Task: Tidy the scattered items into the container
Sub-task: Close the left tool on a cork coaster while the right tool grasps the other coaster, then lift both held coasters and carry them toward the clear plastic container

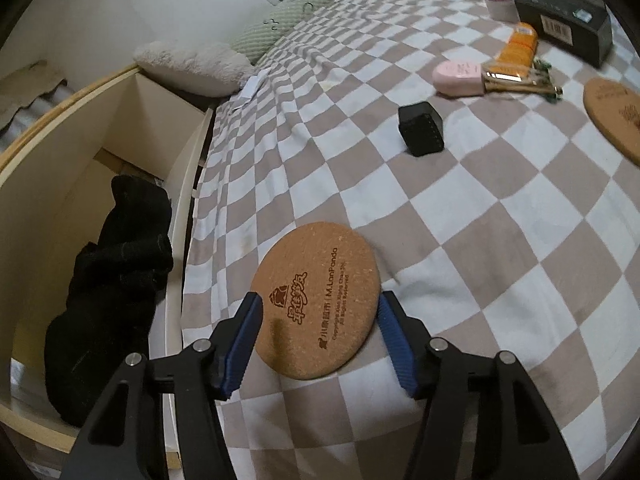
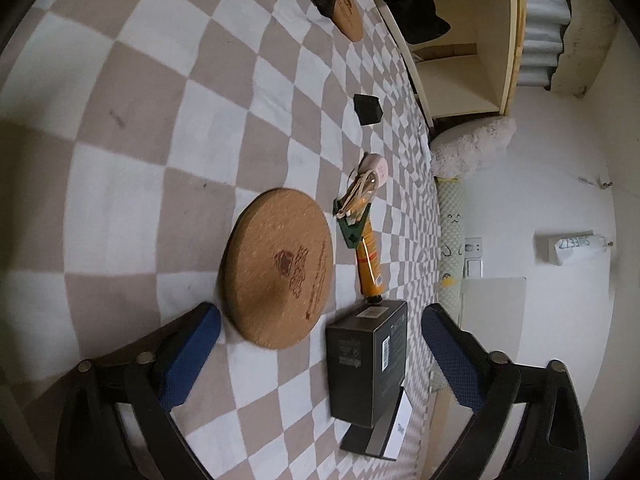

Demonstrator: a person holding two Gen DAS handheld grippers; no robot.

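The left tool (image 1: 318, 312) stands partly open, its blue pads (image 1: 240, 344) flanking a round cork coaster (image 1: 316, 300) that lies flat on the checkered bed cover (image 1: 500, 240); whether the pads press its edge cannot be told. Left of the bed stands the cream container (image 1: 80, 152), holding a black garment (image 1: 108, 280). Further along the cover lie a small black cube (image 1: 421, 128), a pink case (image 1: 458, 76), an orange tube (image 1: 518, 46) and a black box (image 1: 564, 20).

The right tool (image 2: 320, 320) is wide open and holds nothing. A second cork coaster (image 2: 280, 268) lies just beside its left pad (image 2: 188, 356); the black box (image 2: 368, 360) lies between the pads.
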